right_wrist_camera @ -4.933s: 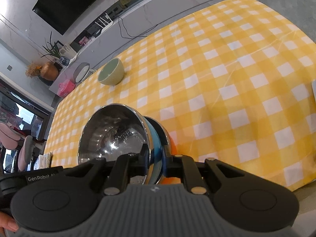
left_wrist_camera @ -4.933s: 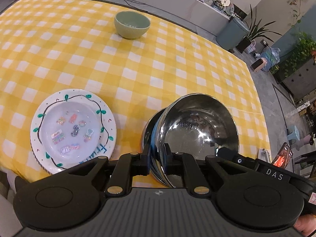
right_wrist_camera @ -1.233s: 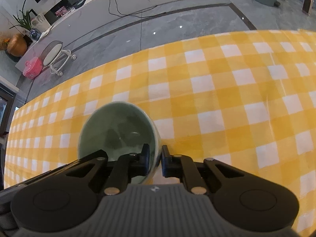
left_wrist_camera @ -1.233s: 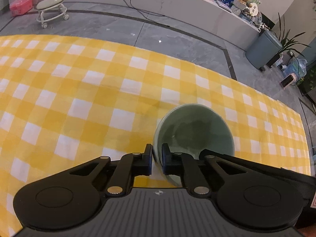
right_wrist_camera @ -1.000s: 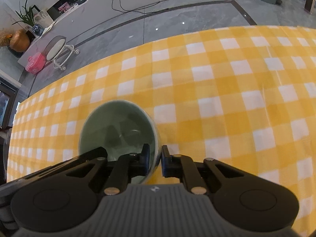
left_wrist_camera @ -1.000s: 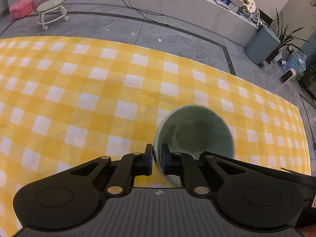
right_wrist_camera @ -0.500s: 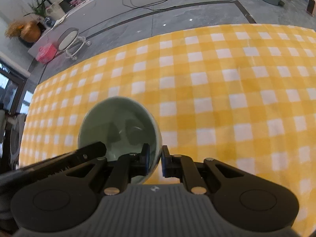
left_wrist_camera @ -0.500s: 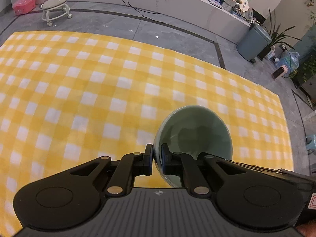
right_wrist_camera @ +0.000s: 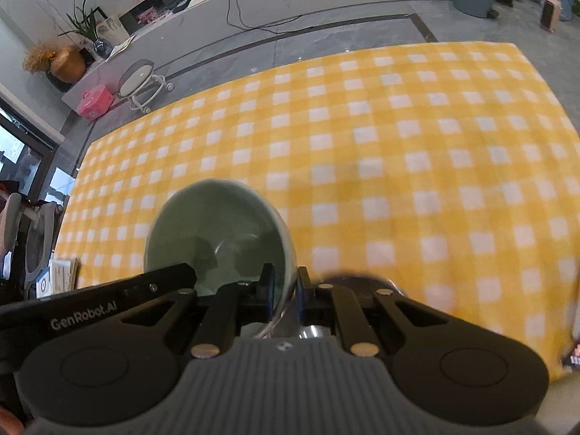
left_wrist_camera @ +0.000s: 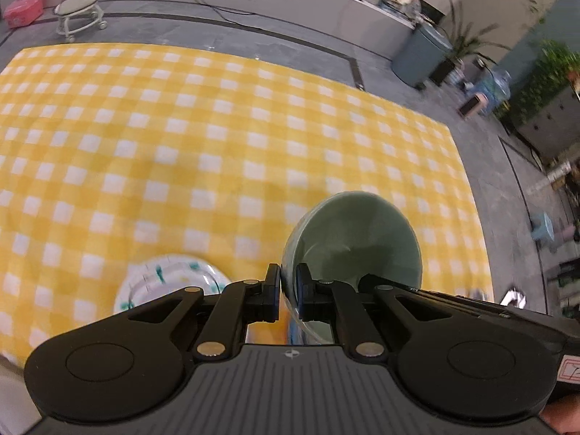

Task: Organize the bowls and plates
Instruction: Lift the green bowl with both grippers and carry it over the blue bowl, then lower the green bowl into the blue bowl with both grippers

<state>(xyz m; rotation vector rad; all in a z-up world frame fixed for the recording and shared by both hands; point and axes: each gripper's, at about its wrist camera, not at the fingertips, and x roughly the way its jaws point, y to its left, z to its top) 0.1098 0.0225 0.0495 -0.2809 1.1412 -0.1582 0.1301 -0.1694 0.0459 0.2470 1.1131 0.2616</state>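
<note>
Both grippers hold one pale green ceramic bowl [left_wrist_camera: 353, 243] by opposite sides of its rim, lifted above the yellow checked tablecloth [left_wrist_camera: 217, 137]. My left gripper [left_wrist_camera: 288, 291] is shut on the bowl's left rim. My right gripper [right_wrist_camera: 284, 291] is shut on the bowl's [right_wrist_camera: 214, 224] right rim. A white plate with green painted trim [left_wrist_camera: 170, 281] lies on the cloth below and left of the left gripper. A sliver of the steel bowl [right_wrist_camera: 357, 279] shows under the right gripper, mostly hidden.
The table's far edge drops to a grey tiled floor [left_wrist_camera: 217, 25]. A small wheeled stool [right_wrist_camera: 141, 83] and a pink box [right_wrist_camera: 95, 101] stand on the floor beyond. A grey bin [left_wrist_camera: 420, 56] and plants stand at the far right.
Both grippers have carried the green bowl up and back toward the near side. The painted plate and the steel bowl's edge have come into view below.
</note>
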